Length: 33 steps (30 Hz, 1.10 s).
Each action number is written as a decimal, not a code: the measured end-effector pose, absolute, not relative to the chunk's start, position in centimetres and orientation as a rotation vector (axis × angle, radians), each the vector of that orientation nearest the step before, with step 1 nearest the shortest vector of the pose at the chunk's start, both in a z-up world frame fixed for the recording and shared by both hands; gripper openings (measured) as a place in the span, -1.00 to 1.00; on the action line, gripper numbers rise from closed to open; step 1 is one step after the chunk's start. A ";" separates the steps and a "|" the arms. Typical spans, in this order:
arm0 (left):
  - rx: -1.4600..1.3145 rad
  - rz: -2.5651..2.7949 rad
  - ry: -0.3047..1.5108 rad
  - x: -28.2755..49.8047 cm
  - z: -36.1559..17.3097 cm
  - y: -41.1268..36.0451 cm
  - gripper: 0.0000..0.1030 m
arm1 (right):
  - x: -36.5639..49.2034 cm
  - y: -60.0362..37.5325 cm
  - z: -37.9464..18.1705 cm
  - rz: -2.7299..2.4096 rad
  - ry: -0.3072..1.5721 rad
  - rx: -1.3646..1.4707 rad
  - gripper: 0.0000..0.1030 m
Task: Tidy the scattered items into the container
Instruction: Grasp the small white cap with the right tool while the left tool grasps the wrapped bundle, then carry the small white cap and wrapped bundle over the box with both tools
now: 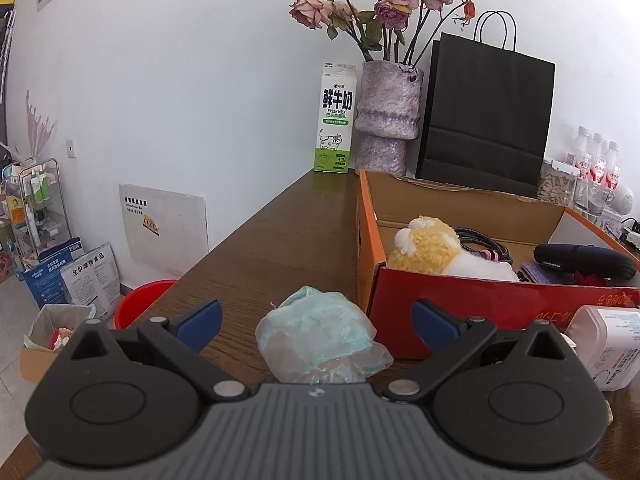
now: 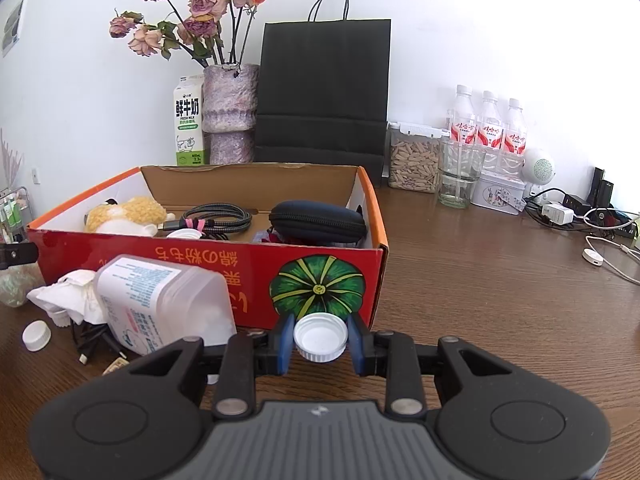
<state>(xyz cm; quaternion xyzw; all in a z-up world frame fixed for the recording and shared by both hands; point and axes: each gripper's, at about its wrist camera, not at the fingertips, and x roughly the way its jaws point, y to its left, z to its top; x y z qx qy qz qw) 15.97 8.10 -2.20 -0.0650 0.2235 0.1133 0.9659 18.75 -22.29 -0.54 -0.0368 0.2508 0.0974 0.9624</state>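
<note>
A cardboard box [image 2: 328, 276] sits on the worktop [image 2: 500, 300], holding a plush toy [image 2: 128, 216], cable [image 2: 218, 216] and pouch [image 2: 318, 222]. A toppled bottle [image 2: 164, 304] lies before it; milk carton [image 2: 188, 120], vase [image 2: 230, 112] and paper bag [image 2: 324, 92] stand behind.

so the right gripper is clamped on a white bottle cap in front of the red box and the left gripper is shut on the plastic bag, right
Not quite. The right gripper is indeed clamped on the white bottle cap in front of the red box. But the left wrist view shows the left gripper open: its blue fingers stand apart from the crumpled plastic bag lying between them on the table.
</note>
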 end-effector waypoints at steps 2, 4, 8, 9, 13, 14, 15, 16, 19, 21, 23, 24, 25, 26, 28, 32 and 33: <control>-0.136 0.220 0.461 16.0 -2.3 8.2 0.77 | 18.7 -22.3 -0.5 0.197 0.507 -0.075 -0.47; -0.135 0.216 0.486 16.2 -2.4 8.1 0.47 | 18.8 -22.3 -0.5 0.197 0.508 -0.075 -0.47; -0.159 0.202 0.514 16.4 -2.7 8.4 -0.19 | 18.7 -22.2 -0.5 0.197 0.508 -0.075 -0.47; -0.160 0.200 0.505 16.3 -2.7 8.4 -0.26 | 18.7 -22.2 -0.5 0.197 0.507 -0.075 -0.47; -0.165 0.201 0.452 15.5 -2.3 8.3 -0.31 | 18.7 -22.2 -0.5 0.197 0.506 -0.076 -0.47; -0.164 0.203 0.432 15.2 -2.2 8.2 -0.31 | 18.7 -22.2 -0.5 0.197 0.506 -0.077 -0.47; -0.162 0.206 0.411 14.9 -2.1 8.1 -0.31 | 18.6 -22.1 -0.5 0.197 0.505 -0.078 -0.47; -0.156 0.212 0.388 14.6 -1.9 8.0 -0.31 | 18.6 -22.1 -0.5 0.197 0.505 -0.078 -0.47; -0.147 0.227 0.324 13.8 -1.5 7.7 -0.31 | 18.5 -22.0 -0.5 0.196 0.504 -0.078 -0.47; -0.149 0.248 0.285 13.4 -1.3 7.6 -0.30 | 18.5 -22.0 -0.5 0.196 0.500 -0.080 -0.47; -0.153 0.254 0.265 13.2 -1.1 7.7 -0.30 | 18.4 -22.1 -0.4 0.196 0.494 -0.083 -0.47; -0.150 0.255 0.264 13.2 -1.1 7.6 -0.29 | 18.4 -22.1 -0.4 0.195 0.491 -0.085 -0.47; -0.148 0.256 0.265 13.3 -1.0 7.6 -0.29 | 18.3 -22.1 -0.4 0.195 0.489 -0.087 -0.47; -0.146 0.256 0.267 13.3 -1.0 7.6 -0.29 | 18.3 -22.1 -0.4 0.194 0.486 -0.088 -0.47; -0.145 0.256 0.265 13.3 -0.9 7.6 -0.28 | 18.2 -22.1 -0.3 0.195 0.481 -0.089 -0.47; -0.135 0.257 0.256 13.1 -0.9 7.4 -0.28 | 18.0 -22.2 -0.2 0.192 0.468 -0.089 -0.47; -0.131 0.255 0.250 13.1 -0.9 7.4 -0.28 | 18.0 -22.2 -0.2 0.191 0.463 -0.087 -0.47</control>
